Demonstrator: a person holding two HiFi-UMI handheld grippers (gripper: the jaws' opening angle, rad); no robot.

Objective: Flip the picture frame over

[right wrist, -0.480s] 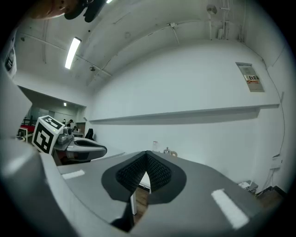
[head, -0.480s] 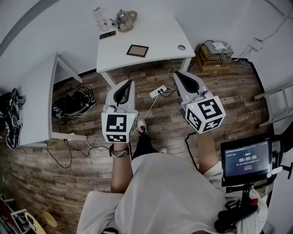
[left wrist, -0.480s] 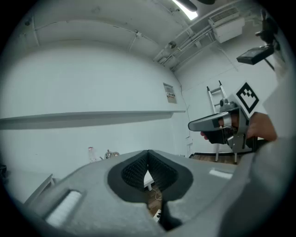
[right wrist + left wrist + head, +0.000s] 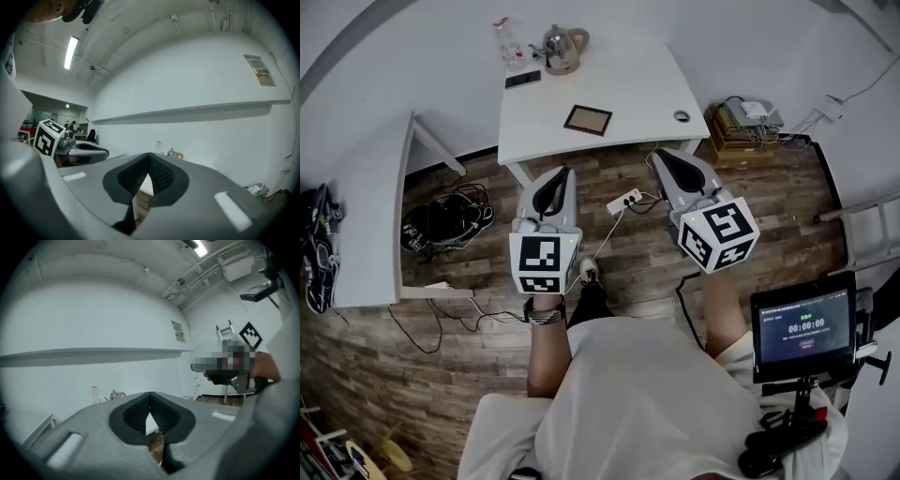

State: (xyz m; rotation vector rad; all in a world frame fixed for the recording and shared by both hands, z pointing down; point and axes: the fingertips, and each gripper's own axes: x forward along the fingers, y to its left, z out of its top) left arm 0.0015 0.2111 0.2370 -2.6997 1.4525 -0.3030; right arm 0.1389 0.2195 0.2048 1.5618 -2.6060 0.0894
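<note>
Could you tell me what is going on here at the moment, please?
A person stands back from the white table, a hand-held gripper in each hand. The left hand-held gripper and the right hand-held gripper are both shut and empty. The picture frame lies flat on the table, untouched, so the flip has not begun.
</note>
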